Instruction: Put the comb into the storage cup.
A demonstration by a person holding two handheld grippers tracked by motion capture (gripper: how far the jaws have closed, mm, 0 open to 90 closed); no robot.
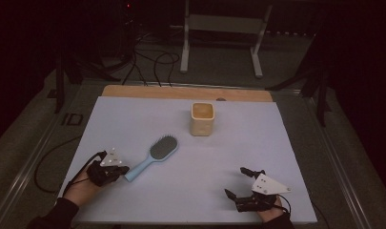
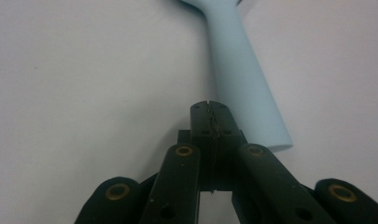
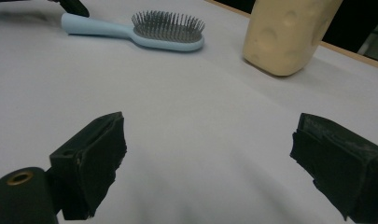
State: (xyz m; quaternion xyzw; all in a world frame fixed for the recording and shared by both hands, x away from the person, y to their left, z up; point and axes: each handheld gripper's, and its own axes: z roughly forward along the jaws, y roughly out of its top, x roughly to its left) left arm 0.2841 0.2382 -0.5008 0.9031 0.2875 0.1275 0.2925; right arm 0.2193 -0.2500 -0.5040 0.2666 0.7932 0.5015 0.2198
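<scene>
Nothing grasped yet: left gripper [image 1: 115,170] clenched empty beside hairbrush [image 1: 154,156] handle, right gripper [image 1: 240,183] released wide (cup [image 1: 202,119] far, untouched).

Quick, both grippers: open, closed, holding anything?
Left gripper: jaws closed on nothing, beside the hairbrush handle.
Right gripper: jaws wide open, holding nothing.
</scene>
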